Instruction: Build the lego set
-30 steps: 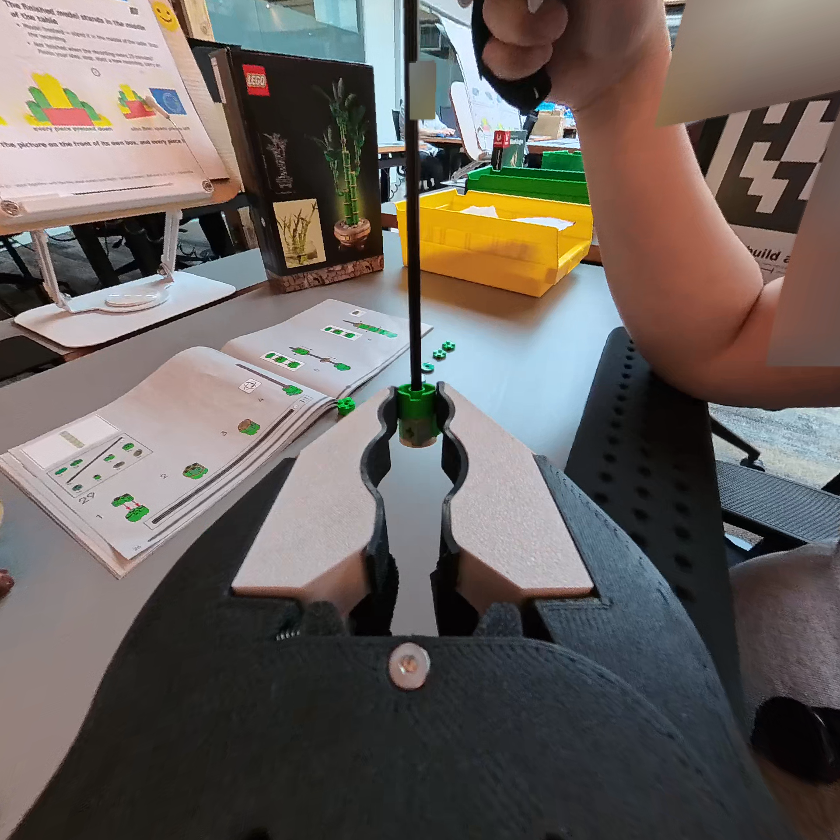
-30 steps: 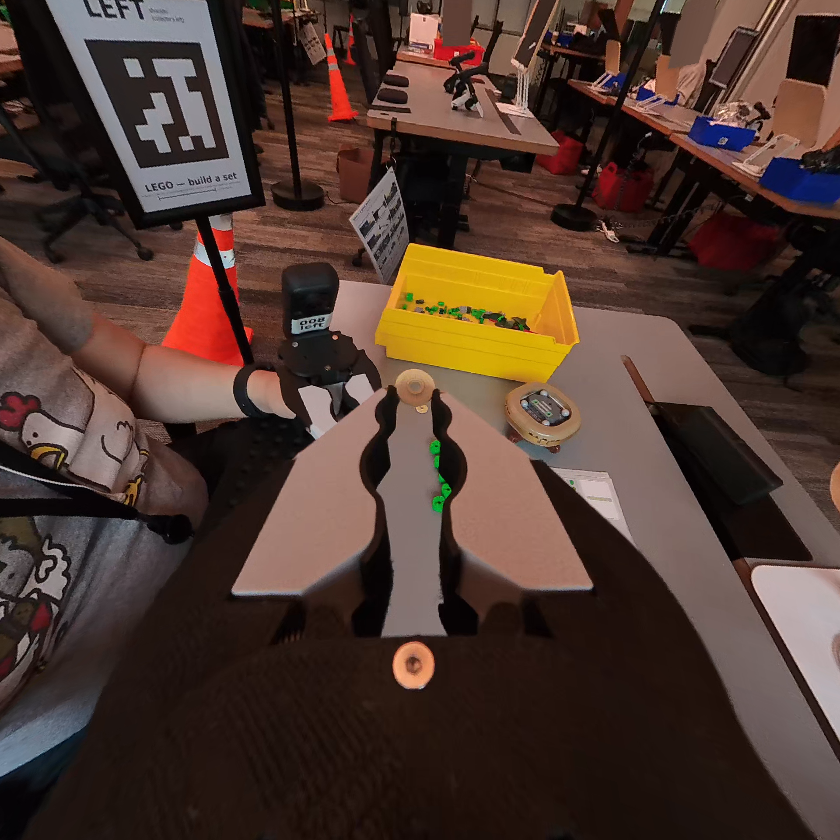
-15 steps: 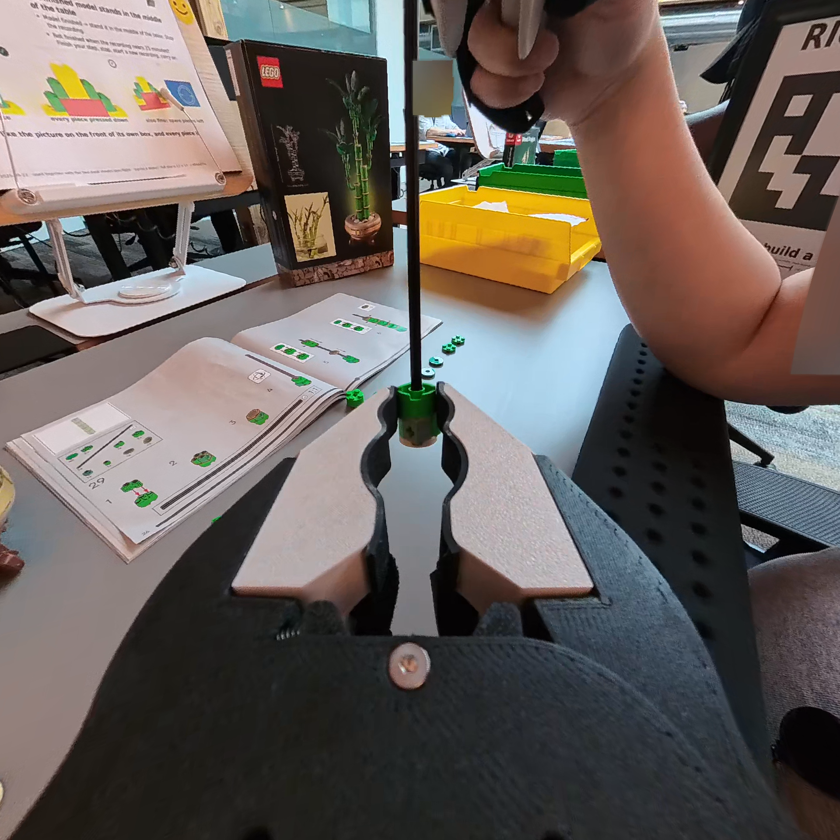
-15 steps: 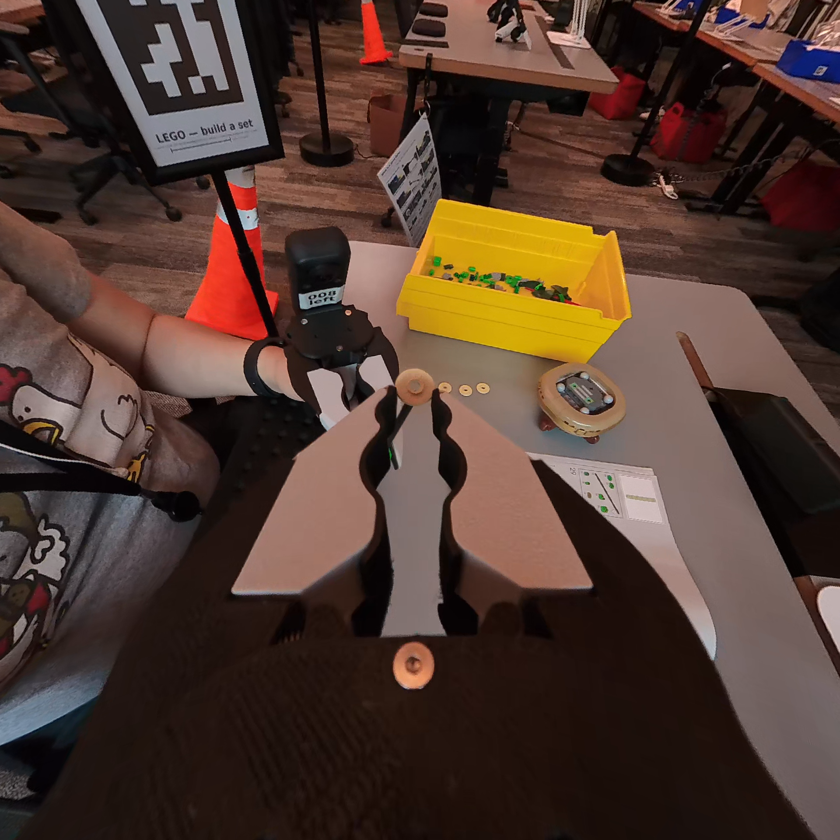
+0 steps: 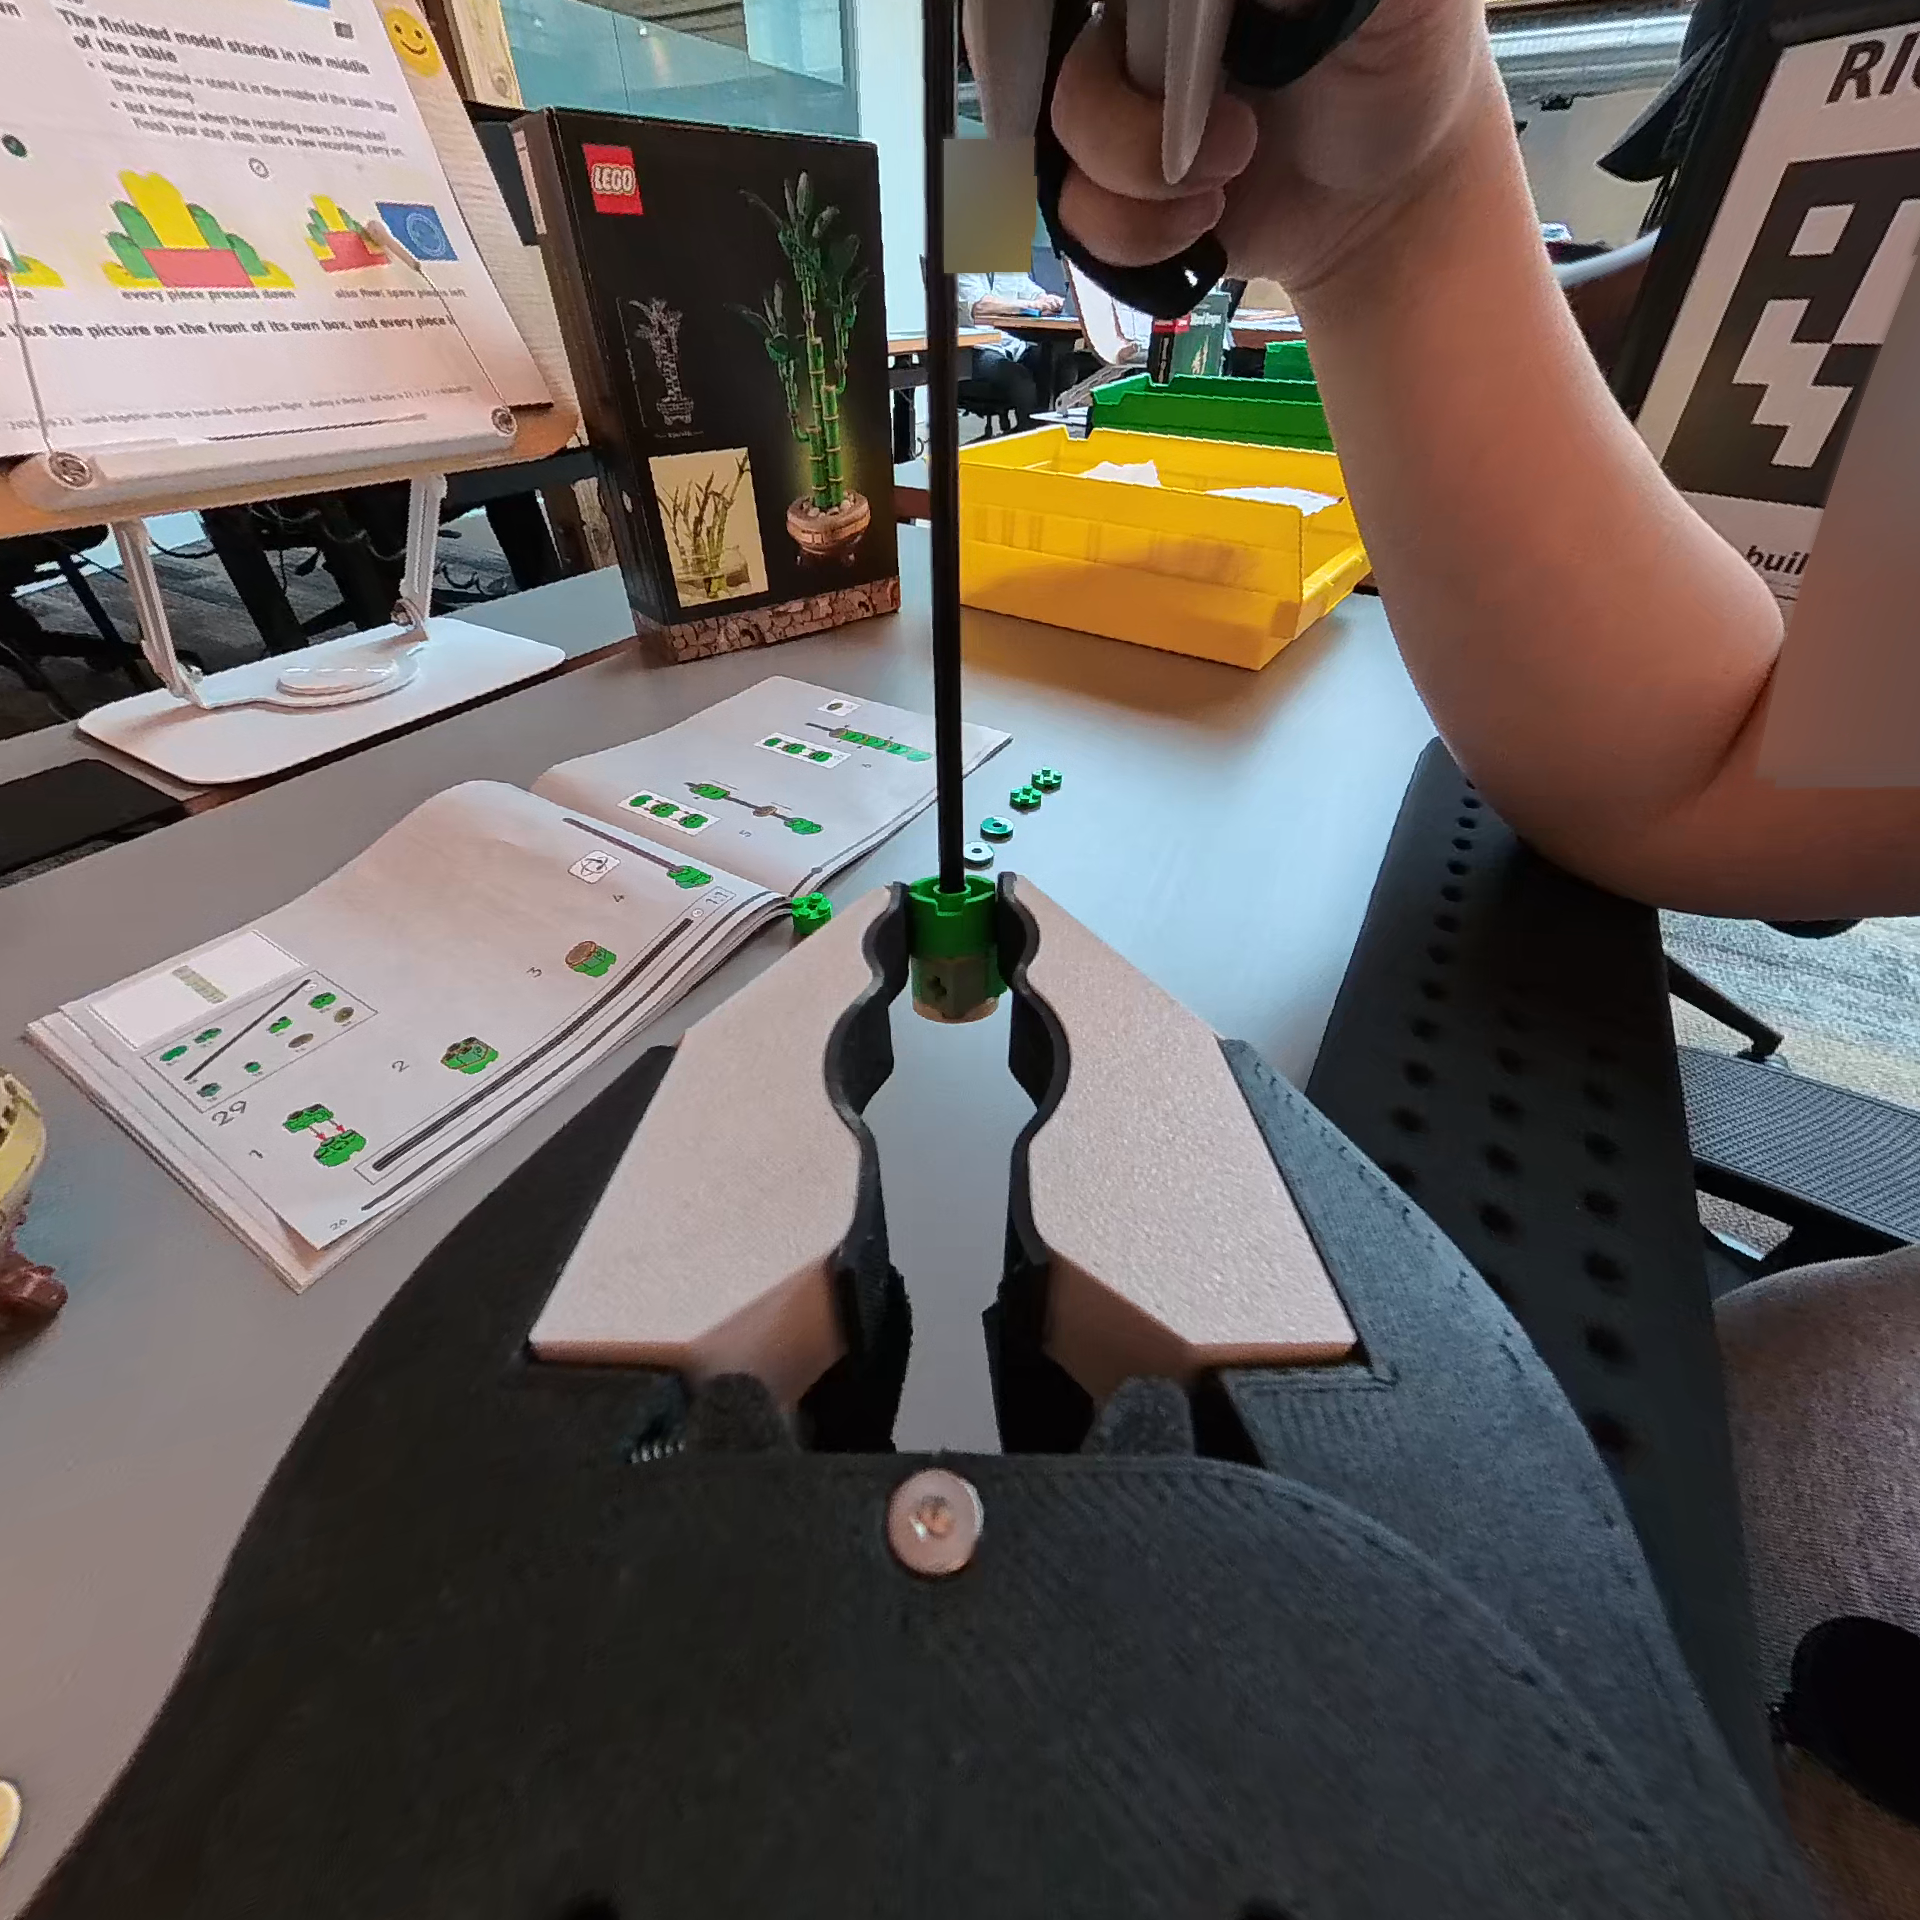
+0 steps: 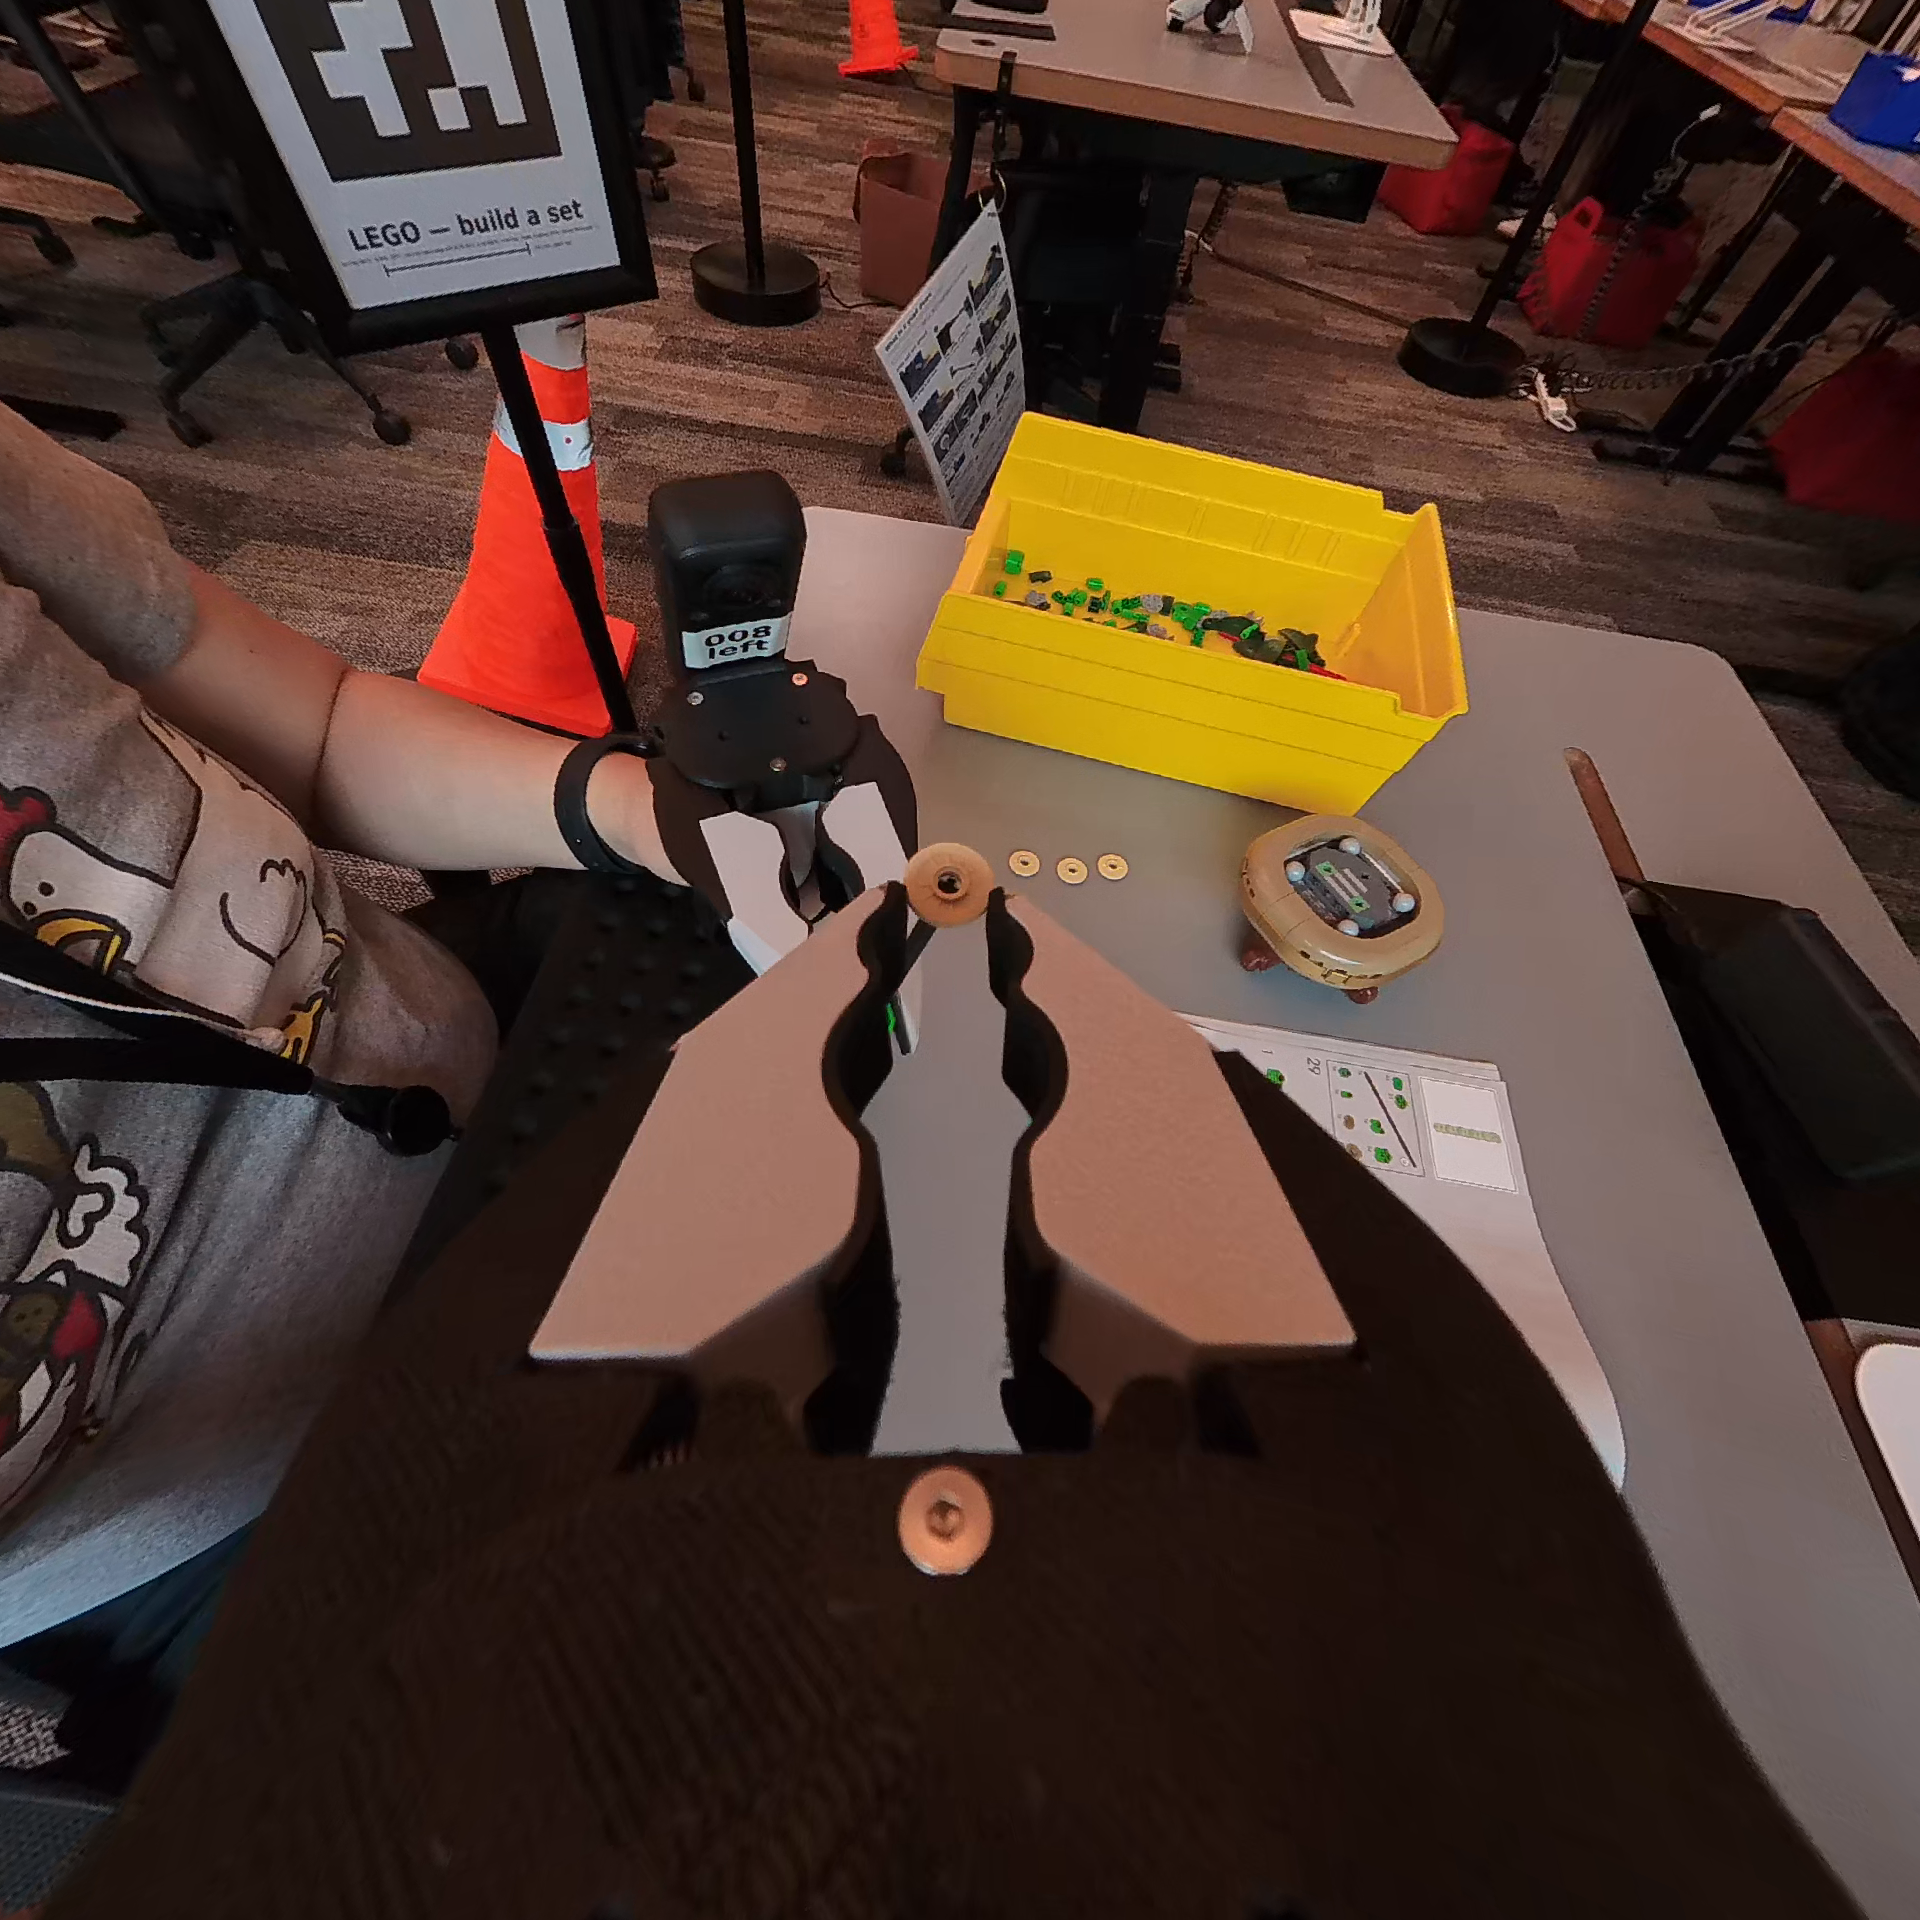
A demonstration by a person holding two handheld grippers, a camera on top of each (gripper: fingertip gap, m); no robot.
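My left gripper (image 5: 954, 904) is shut on a green round brick (image 5: 951, 914) with a tan piece under it. A thin black rod (image 5: 943, 468) stands straight up out of the brick. My right gripper (image 6: 945, 899) is shut on a tan round disc (image 6: 948, 881), held right over the rod's top end. The rod (image 6: 909, 971) slants down beneath the disc toward the left gripper (image 6: 800, 883), which shows just to the left. In the left wrist view a hand (image 5: 1299, 156) holds the right gripper above, at the top edge.
On the grey table (image 6: 1558, 748) there is a yellow bin (image 6: 1195, 717) of loose pieces. There are also three small tan discs (image 6: 1070, 869), a tan pot base (image 6: 1340, 904), an open instruction booklet (image 5: 468, 987), small green pieces (image 5: 1029, 795) and the set's box (image 5: 748, 395). A black chair back (image 5: 1507, 1039) is at the right. One gripper's finger ends stand about 12 cm off the other's.
My right gripper has carried the tan disc toward the left gripper, to the top of the rod. The left gripper kept hold of the green brick and shifted slightly.
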